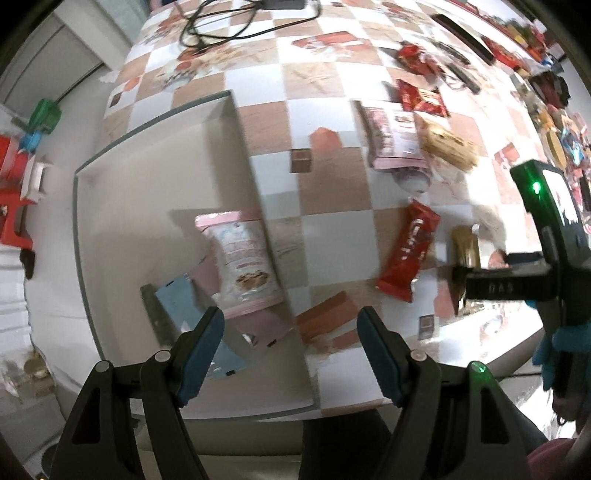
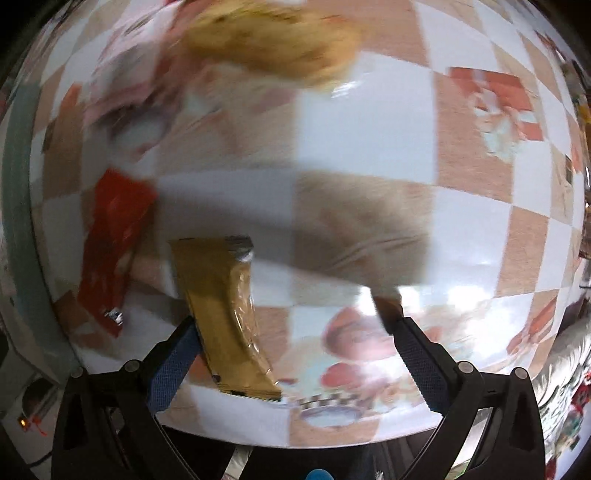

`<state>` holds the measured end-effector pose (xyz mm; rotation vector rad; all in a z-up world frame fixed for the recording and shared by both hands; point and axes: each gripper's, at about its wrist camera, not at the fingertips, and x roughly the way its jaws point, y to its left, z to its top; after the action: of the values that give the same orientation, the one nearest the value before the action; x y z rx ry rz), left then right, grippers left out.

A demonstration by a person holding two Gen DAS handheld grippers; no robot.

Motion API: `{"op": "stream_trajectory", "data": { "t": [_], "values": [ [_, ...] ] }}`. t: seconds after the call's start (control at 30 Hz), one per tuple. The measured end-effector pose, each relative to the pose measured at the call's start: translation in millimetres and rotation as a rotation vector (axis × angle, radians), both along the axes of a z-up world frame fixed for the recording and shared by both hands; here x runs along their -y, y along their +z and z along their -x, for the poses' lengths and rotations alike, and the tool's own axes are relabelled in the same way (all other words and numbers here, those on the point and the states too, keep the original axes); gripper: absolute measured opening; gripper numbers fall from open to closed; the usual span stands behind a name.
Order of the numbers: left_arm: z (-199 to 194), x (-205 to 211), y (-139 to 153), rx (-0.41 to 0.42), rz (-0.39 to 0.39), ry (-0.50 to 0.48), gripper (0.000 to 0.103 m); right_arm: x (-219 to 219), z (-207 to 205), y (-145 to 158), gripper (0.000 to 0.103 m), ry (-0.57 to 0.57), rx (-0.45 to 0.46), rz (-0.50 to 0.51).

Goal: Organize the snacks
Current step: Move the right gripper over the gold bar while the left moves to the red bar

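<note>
Both my tongs, left (image 1: pixel 290 354) and right (image 2: pixel 295 354), hang spread above the desk (image 1: pixel 332 192). My glass tray (image 1: pixel 122 206) holds a pink snack pouch (image 1: pixel 243 266) and a blue packet (image 1: pixel 177 302).

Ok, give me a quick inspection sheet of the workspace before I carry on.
Surface: checkered tablecloth.
Job's things: pink snack pouch in beige tray; red bar and gold bar on the cloth.
Clutter: more snack packs farther back.
Grippers: left hand-held gripper open, empty; right hand-held gripper open, gold bar by its left finger.
Cables: black cable at far edge.
Surroundings: red stool on floor.
</note>
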<state>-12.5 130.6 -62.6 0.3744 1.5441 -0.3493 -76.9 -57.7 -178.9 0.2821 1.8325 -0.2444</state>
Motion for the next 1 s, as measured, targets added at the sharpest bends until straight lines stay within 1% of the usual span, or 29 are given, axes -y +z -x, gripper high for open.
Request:
{"op": "stream_trajectory", "data": {
  "t": [0.2, 0.27, 0.37, 0.47, 0.6, 0.63, 0.7, 0.73, 0.83, 0.87, 1.0],
  "values": [
    [12, 18, -7, -0.009, 0.003, -0.052, 0.078, 35, 8, 4, 0.103, -0.06, 0.018, 0.011],
    [13, 25, -10, -0.015, 0.004, -0.066, 0.078, 29, 6, 12, 0.103, -0.087, 0.017, 0.013],
    [13, 36, -14, -0.031, 0.006, -0.087, 0.079, 40, 15, 12, 0.103, -0.114, 0.015, 0.005],
    [17, 48, -17, -0.047, 0.012, -0.112, 0.079, 39, 16, 18, 0.103, -0.098, 0.021, 0.002],
    [19, 69, -26, -0.06, 0.003, -0.161, 0.079, 30, 34, 13, 0.103, -0.069, 0.027, 0.002],
    [19, 75, -30, -0.069, 0.0, -0.169, 0.079, 26, 25, 15, 0.103, -0.07, 0.028, 0.001],
    [18, 85, -38, -0.086, -0.006, -0.17, 0.079, 27, 34, 17, 0.103, -0.07, 0.035, 0.004],
    [16, 88, -43, -0.093, -0.011, -0.167, 0.079, 40, 32, 21, 0.103, -0.069, 0.04, 0.005],
    [10, 98, -58, -0.122, -0.031, -0.157, 0.079, 38, 39, 25, 0.103, -0.068, 0.066, 0.014],
    [8, 101, -63, -0.133, -0.038, -0.155, 0.079, 49, 55, 20, 0.103, -0.067, 0.073, 0.016],
    [8, 107, -80, -0.149, -0.09, -0.161, 0.079, 45, 62, 25, 0.103, -0.05, 0.087, 0.02]
  ]
}}
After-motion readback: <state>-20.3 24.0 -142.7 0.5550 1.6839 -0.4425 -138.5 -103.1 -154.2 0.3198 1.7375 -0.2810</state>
